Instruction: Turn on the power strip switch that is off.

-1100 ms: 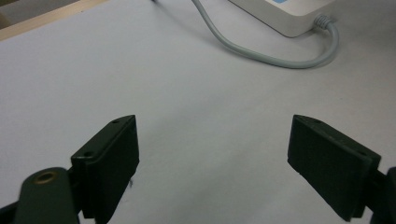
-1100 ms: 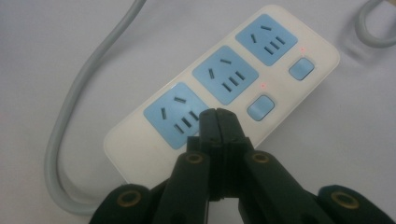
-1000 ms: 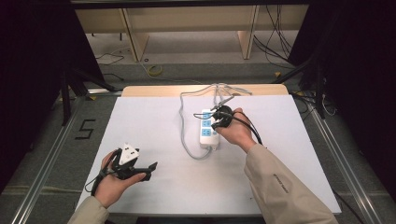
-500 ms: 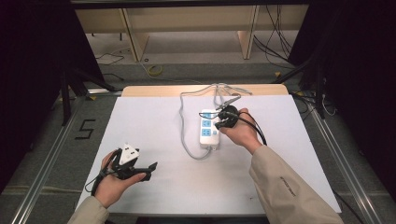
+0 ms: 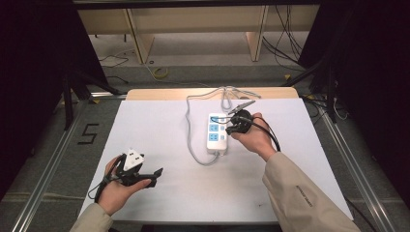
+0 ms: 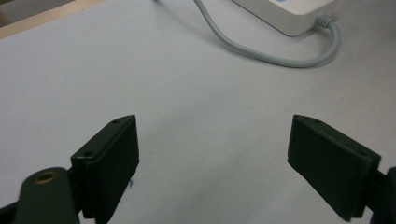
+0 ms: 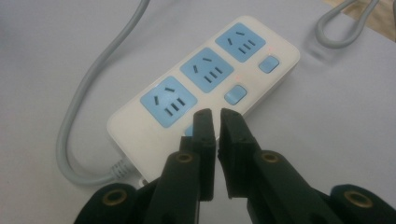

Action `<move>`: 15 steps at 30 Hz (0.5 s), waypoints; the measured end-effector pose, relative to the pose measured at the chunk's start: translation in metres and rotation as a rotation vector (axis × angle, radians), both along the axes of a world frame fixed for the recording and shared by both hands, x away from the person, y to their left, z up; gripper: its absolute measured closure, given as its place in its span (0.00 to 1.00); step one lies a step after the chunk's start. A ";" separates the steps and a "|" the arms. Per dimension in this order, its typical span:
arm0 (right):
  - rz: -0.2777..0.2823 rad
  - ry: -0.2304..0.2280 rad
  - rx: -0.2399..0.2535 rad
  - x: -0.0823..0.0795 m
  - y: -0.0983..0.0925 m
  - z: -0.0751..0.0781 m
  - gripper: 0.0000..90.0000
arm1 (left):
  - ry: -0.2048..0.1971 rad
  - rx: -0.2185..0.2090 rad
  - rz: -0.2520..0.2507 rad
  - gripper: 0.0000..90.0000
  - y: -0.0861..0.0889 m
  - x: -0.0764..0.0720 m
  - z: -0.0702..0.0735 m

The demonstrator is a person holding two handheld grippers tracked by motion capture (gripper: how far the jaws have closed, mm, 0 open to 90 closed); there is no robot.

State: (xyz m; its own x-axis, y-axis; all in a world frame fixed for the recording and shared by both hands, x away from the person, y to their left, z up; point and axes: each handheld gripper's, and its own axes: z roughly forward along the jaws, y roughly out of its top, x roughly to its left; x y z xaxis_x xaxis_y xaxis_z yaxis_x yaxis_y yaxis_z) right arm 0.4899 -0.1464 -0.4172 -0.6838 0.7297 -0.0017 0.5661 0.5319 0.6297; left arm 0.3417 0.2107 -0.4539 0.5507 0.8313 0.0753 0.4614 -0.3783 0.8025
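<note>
The power strip [image 5: 217, 133] lies flat on the white worktop [image 5: 159, 121], toward its far middle, lengthwise away from the person. It is white with three blue sockets, each with a small blue switch beside it. Its grey cord [image 5: 193, 145] leaves the near end, loops round the strip's left side and runs to the far edge, where it bunches in a coil.

The right gripper [image 7: 215, 122] hovers over the strip's near end, its fingers [image 7: 204, 130] pressed almost together with nothing between them; their tips hide the nearest switch in the right gripper view. From above, the right hand [image 5: 254, 137] covers the strip's right edge.

The left gripper [image 5: 155, 173] sits well apart near the worktop's front left corner, held by the left hand [image 5: 118, 186], its fingers [image 6: 112, 158] spread wide and empty over bare surface. In the left gripper view the strip is cut off at the top edge. Bare worktop spreads between the two grippers and to the strip's right.
</note>
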 end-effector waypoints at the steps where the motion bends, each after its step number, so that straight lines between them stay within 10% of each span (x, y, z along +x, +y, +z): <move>1: 0.002 -0.003 0.001 -0.001 -0.001 0.000 0.93 | -0.001 0.001 -0.001 0.18 0.000 0.000 0.000; 15: -0.005 -0.017 0.020 -0.011 -0.014 0.003 0.86 | 0.003 0.004 0.002 0.18 0.000 0.000 0.000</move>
State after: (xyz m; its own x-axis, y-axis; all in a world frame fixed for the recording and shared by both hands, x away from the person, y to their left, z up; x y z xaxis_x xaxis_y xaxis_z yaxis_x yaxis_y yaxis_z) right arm 0.4792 -0.1603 -0.4147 -0.6802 0.7330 0.0015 0.5578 0.5163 0.6499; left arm 0.3417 0.2107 -0.4540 0.5493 0.8321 0.0766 0.4648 -0.3805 0.7995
